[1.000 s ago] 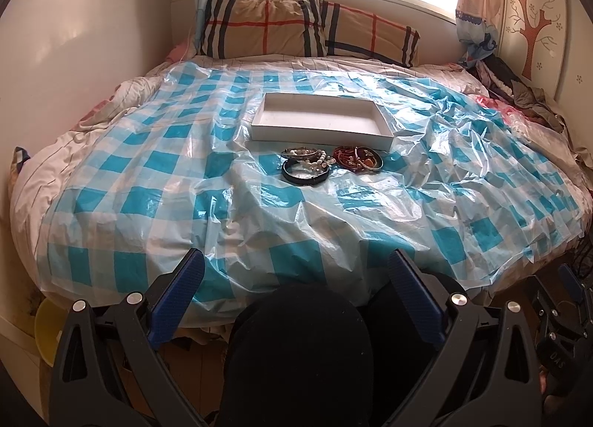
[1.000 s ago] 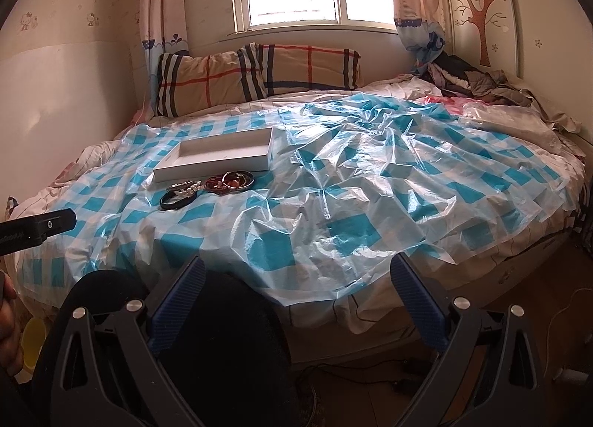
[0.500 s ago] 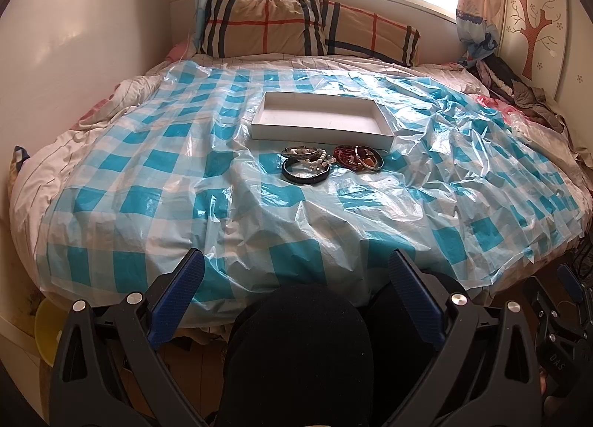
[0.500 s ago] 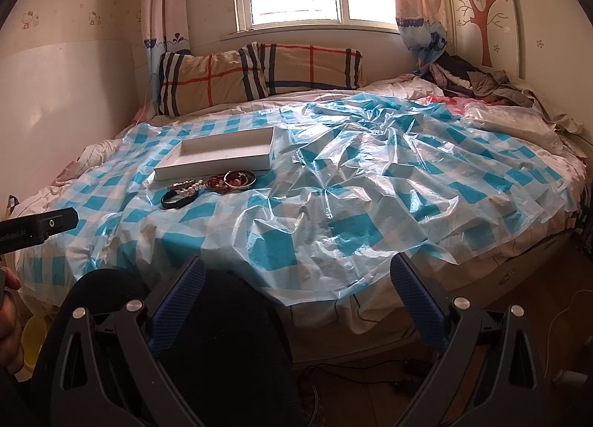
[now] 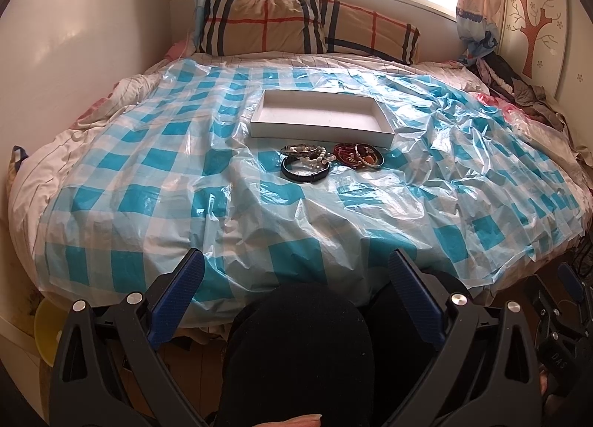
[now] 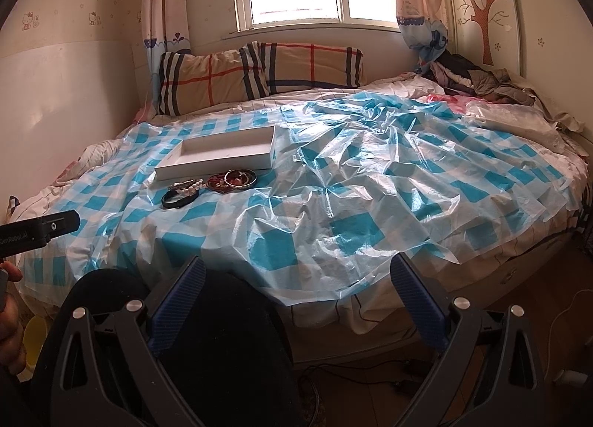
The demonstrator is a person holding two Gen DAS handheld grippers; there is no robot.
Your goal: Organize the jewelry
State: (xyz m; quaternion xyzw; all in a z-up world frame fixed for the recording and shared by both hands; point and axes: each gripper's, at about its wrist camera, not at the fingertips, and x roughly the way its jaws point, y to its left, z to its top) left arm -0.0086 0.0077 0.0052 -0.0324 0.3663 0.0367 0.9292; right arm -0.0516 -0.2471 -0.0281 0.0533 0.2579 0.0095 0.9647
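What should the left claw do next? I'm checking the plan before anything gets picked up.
Probably reach the left claw forward toward the black bracelet. It is the nearest piece, the white tray behind it holds nothing, and both claws are open and well back at the bed's near edge.

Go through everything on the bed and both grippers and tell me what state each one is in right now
white box: open, nothing inside.
black bracelet: outside the box, flat on the plastic sheet.
pearl bracelet: outside, lying on the black one.
red bangles: piled outside, by the box's front wall.
left gripper: open, holding nothing.
right gripper: open, holding nothing.
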